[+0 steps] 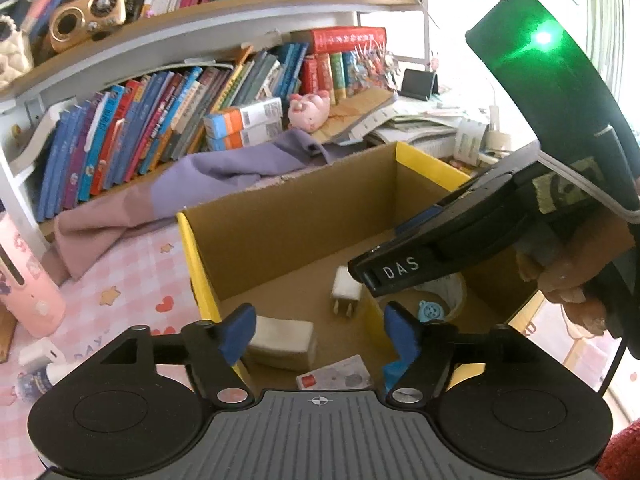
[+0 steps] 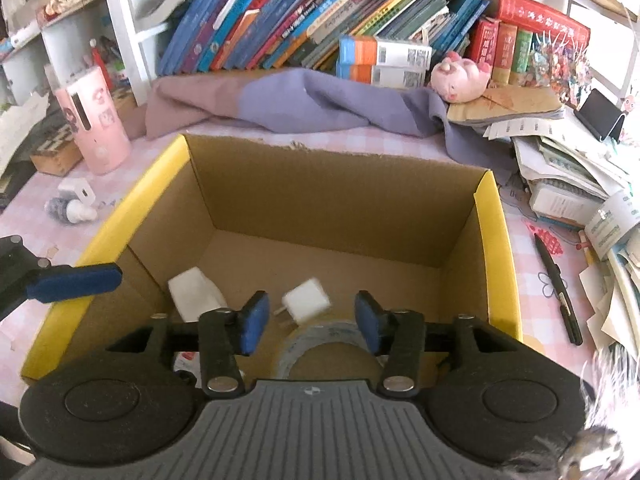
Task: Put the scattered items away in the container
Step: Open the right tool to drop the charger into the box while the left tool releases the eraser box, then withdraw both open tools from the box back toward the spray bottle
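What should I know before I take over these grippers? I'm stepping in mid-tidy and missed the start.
Left gripper: open, empty, at the left wall of the box.
Right gripper: open, empty, above the box.
Done: white plug, white block, tape roll and card are in the box.
Left: white charger and small bottle on the table left of the box; black pen on its right.

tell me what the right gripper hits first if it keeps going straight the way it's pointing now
Most likely the white charger plug, which sits just ahead between the open fingers of the right gripper, inside the cardboard box. The tape roll lies right below it, so depth is uncertain; it might meet the roll instead.
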A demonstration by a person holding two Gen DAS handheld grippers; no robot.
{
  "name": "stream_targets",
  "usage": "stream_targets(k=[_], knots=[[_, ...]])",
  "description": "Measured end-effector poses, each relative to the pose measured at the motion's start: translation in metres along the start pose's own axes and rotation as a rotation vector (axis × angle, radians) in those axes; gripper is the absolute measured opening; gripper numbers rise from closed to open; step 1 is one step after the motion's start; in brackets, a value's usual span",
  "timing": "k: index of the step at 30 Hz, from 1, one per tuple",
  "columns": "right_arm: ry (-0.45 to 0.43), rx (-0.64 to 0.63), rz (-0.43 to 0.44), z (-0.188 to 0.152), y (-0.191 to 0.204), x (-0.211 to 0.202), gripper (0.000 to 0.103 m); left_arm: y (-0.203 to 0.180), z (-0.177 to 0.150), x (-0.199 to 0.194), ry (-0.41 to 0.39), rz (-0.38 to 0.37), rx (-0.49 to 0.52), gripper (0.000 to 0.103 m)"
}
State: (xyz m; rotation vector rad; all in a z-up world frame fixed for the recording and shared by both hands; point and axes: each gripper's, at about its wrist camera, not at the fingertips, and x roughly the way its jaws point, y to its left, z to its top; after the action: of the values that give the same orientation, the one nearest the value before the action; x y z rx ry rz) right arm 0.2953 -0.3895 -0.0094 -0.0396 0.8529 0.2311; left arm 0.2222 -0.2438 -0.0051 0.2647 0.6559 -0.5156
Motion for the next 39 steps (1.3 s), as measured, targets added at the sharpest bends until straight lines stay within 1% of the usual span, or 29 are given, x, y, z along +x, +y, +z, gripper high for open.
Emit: stream_targets(k=[6,10,13,17,20,23,27,30,34,39], knots=[[-0.072,0.016,0.005,-0.005,0.007,-0.023,0.053,0.003,0.0,-0.021,-0.046,0.011,-0.021,0.081],[-0.128,0.048,-0.004,-0.01,0.01,-0.041,0.055,0.005,-0.003,-0.038,-0.079,0.019,-0.037,0.084],[-0.164,0.079,-0.015,-0.015,0.012,-0.054,0.055,0.008,-0.006,-0.052,-0.099,0.021,-0.053,0.084],[-0.206,0.115,-0.044,-0.024,0.017,-0.074,0.056,0.013,-0.012,-0.071,-0.131,0.019,-0.067,0.09],[-0.24,0.147,-0.065,-0.034,0.022,-0.089,0.058,0.017,-0.017,-0.086,-0.155,0.016,-0.072,0.09],[-0.261,0.188,-0.076,-0.046,0.028,-0.101,0.06,0.023,-0.024,-0.099,-0.176,-0.006,-0.088,0.094],[-0.278,0.237,-0.104,-0.063,0.039,-0.114,0.06,0.027,-0.036,-0.116,-0.2,-0.046,-0.106,0.094],[-0.301,0.262,-0.137,-0.075,0.049,-0.125,0.06,0.028,-0.045,-0.127,-0.209,-0.068,-0.085,0.095],[-0.331,0.284,-0.189,-0.092,0.067,-0.142,0.061,0.03,-0.06,-0.143,-0.215,-0.079,-0.054,0.095],[-0.343,0.307,-0.244,-0.113,0.091,-0.158,0.064,0.036,-0.079,-0.161,-0.213,-0.09,-0.059,0.095]])
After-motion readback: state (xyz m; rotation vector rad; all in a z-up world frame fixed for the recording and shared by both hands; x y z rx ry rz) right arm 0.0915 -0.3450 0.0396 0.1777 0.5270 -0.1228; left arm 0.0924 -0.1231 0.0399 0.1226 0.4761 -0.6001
